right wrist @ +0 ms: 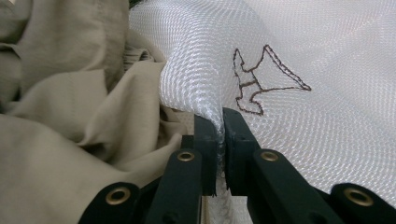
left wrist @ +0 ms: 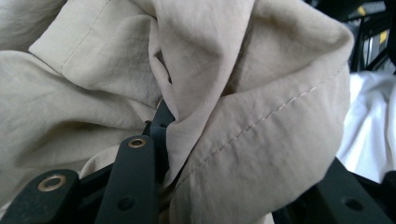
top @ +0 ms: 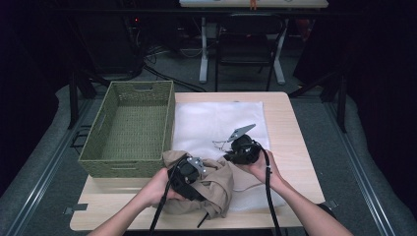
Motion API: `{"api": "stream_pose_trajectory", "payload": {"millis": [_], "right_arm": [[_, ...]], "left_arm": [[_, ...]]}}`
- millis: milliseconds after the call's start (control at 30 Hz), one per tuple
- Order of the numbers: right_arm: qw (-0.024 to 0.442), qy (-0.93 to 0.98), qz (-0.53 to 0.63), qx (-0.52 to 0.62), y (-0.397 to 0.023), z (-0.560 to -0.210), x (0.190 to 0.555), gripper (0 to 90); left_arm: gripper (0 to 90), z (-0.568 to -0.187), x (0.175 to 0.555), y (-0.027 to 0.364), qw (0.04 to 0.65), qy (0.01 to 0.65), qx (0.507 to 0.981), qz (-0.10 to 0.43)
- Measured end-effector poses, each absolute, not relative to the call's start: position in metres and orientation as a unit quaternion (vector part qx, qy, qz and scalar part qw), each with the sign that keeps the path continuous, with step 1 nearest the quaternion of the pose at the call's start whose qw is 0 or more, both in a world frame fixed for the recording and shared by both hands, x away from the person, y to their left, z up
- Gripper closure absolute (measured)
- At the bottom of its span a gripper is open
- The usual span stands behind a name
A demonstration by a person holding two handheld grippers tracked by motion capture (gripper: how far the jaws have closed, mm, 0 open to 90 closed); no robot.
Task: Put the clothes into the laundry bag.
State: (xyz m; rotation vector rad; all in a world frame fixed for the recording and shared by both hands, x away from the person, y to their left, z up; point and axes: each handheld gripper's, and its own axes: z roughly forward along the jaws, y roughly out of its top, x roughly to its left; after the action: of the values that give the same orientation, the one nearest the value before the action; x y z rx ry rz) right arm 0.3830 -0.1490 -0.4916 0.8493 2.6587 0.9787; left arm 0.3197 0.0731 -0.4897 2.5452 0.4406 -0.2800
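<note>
A crumpled beige garment (top: 221, 184) lies at the table's front, partly on a white mesh bag (top: 216, 118) spread flat across the middle. My left gripper (top: 199, 172) sits on top of the heap. In the left gripper view its jaws (left wrist: 243, 154) hold a thick fold of the beige garment (left wrist: 261, 93) bunched between them. My right gripper (top: 227, 155) is at the bag's near edge, just right of the garment. Its jaws (right wrist: 220, 126) are shut on a pinch of the white mesh (right wrist: 327, 93), near a brown stitched mark (right wrist: 261, 84). The beige garment (right wrist: 56, 116) lies left of them.
A green woven basket (top: 127, 164) stands on the left part of the wooden table (top: 290, 137), touching the garment's left edge. A strip of bare tabletop runs down the right side. Beyond the table stand a dark chair (top: 246, 39) and desk legs.
</note>
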Motion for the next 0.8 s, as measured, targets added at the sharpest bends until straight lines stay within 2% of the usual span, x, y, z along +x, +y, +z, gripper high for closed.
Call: {"api": "stream_pose_trajectory", "payload": {"millis": [400,600,800], "right_arm": [[0.092,0.895,0.334,0.281,-0.147,-0.486,0.378,85.8],[0.09,0.895,0.338,0.277,-0.145,-0.482,0.373,85.9],[0.091,0.892,0.349,0.272,-0.145,-0.476,0.371,85.9]], "left_arm": [[59.6,-0.517,0.319,0.07,0.286,0.24,0.924,-0.088],[59.9,-0.518,0.317,0.07,0.315,0.287,0.904,-0.042],[58.3,-0.517,0.315,0.063,0.324,0.301,0.896,-0.018]]}}
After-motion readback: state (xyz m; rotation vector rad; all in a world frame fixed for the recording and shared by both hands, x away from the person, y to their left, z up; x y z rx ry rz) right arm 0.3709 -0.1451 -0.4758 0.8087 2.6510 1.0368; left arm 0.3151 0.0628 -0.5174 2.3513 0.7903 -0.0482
